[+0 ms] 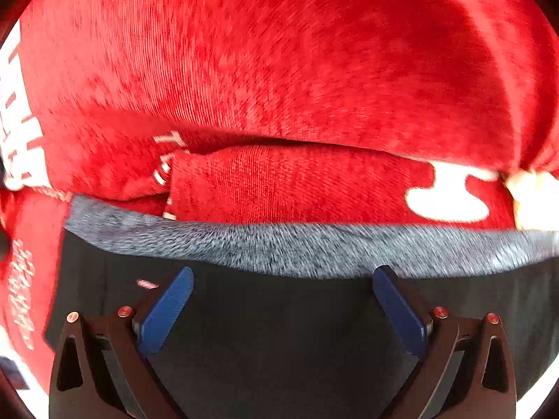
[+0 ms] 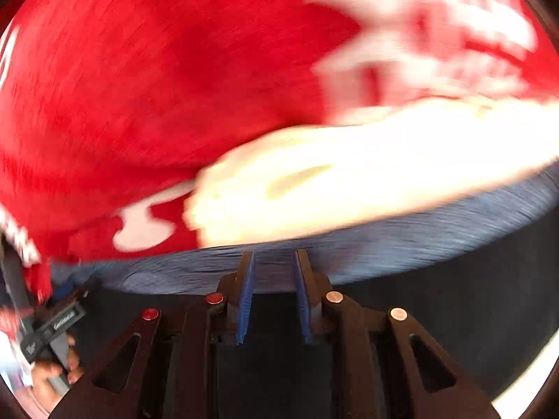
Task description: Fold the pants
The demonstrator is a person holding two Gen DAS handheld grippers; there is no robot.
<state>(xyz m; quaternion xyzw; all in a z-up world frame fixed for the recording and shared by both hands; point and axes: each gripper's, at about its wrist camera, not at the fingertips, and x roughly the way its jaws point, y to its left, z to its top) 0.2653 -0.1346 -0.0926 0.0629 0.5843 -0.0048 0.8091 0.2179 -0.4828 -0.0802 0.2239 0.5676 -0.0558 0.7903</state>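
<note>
**Left wrist view**
- Pants (image 1: 279, 331): black cloth, lying flat under the tongs and filling the lower half. The grey band (image 1: 279, 248) along the far edge is probably the waistband.
- Left tongs (image 1: 283, 276): jaws spread wide, blue pads clear of the cloth, nothing between them. They point steeply down over the pants near the band, probably placed to take that edge for a fold.
- Red blanket (image 1: 279, 52): plush, rumpled, serving as the work surface beyond and beside the pants.
- Writing: white block letters (image 1: 21, 122) at the left rim are cut off and unreadable. A single "T" (image 1: 171, 138) shows at a crease. The pale script (image 1: 22, 293) at lower left is too blurred to read.

**Right wrist view** (heavily smeared)
- Pants (image 2: 454, 314): the same black cloth with its grey band (image 2: 384, 244), directly below the tongs.
- Right tongs (image 2: 274, 262): jaws narrowly apart, tips at the band's edge. No cloth is visibly pinched, and they look lined up for that same edge.
- Cream object (image 2: 349, 181): lies on the blanket (image 2: 139, 70) just past the band, too blurred to identify.
- Hand (image 2: 52, 377): at lower left, gripping a dark handle (image 2: 52, 328). The small label on the handle is not legible.
- White print (image 2: 436, 28) at upper right: unreadable.
</note>
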